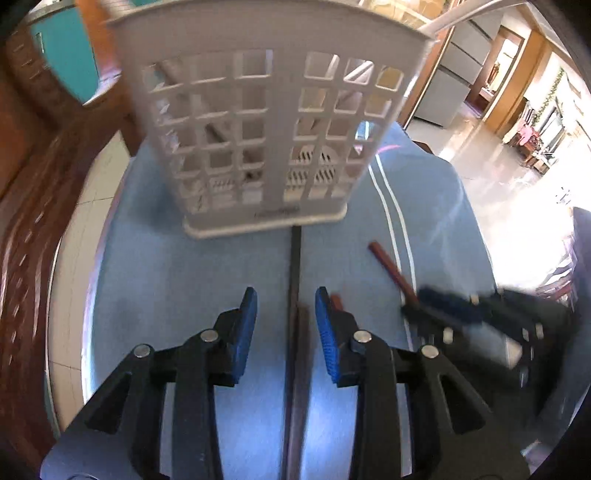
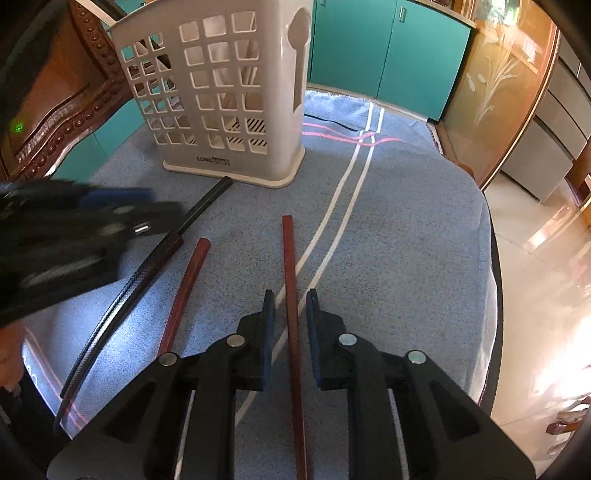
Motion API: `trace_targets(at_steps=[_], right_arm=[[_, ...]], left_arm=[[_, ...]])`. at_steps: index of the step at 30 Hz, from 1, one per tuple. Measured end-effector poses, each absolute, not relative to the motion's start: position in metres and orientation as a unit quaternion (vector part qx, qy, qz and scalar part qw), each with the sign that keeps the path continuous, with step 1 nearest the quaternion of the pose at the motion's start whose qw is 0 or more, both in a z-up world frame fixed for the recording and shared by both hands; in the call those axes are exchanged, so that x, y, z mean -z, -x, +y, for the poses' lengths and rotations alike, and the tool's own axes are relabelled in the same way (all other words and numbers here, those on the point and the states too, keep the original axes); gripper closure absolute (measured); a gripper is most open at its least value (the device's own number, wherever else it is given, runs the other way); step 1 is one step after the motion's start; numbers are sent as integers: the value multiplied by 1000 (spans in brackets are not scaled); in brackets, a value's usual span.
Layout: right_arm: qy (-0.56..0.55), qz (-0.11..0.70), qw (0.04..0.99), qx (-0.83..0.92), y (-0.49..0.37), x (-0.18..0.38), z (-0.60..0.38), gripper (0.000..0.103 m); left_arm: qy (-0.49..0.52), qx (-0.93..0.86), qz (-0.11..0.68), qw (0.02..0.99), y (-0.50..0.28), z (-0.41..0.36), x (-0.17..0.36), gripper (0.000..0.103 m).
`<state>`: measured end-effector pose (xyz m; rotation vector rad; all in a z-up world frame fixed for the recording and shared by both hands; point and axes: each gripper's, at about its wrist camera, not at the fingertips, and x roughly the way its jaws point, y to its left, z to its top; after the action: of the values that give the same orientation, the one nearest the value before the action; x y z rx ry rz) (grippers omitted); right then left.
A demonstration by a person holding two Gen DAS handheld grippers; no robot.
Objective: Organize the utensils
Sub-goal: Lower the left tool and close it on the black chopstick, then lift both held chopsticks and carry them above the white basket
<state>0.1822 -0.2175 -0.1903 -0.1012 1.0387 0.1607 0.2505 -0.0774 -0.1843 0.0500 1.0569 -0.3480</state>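
A white lattice utensil holder (image 1: pixel 255 122) stands on a blue towel (image 1: pixel 184 280); it also shows in the right wrist view (image 2: pixel 229 96). A black chopstick (image 1: pixel 294 280) lies between the fingers of my open left gripper (image 1: pixel 285 299), its far end by the holder's base. A red-brown chopstick (image 2: pixel 291 295) lies between the fingers of my open right gripper (image 2: pixel 290 299). A second red-brown chopstick (image 2: pixel 184 288) lies to its left, beside the black chopstick (image 2: pixel 155 258). The left gripper (image 2: pixel 92 218) appears blurred in the right wrist view; the right gripper (image 1: pixel 461 310) appears blurred in the left wrist view.
The towel (image 2: pixel 406 240) covers a round table with white stripes (image 2: pixel 347 192) across it. Teal cabinets (image 2: pixel 388 51) and carved dark wood (image 2: pixel 74 96) stand behind. A shiny floor (image 1: pixel 498 177) lies beyond the table's right edge. A white utensil handle (image 1: pixel 465 14) sticks out of the holder.
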Motion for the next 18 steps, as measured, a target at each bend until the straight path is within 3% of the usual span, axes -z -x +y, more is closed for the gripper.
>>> trace_targets(at_steps=[9, 11, 18], right_arm=[[31, 489, 866, -98, -182, 193, -223, 86], [15, 493, 864, -102, -187, 193, -228, 96], [2, 458, 882, -113, -180, 169, -231, 97]], left_arm=[[-64, 129, 517, 844, -268, -99, 198, 79], [-67, 132, 520, 841, -266, -100, 196, 95], [-60, 137, 481, 864, -244, -73, 186, 96]])
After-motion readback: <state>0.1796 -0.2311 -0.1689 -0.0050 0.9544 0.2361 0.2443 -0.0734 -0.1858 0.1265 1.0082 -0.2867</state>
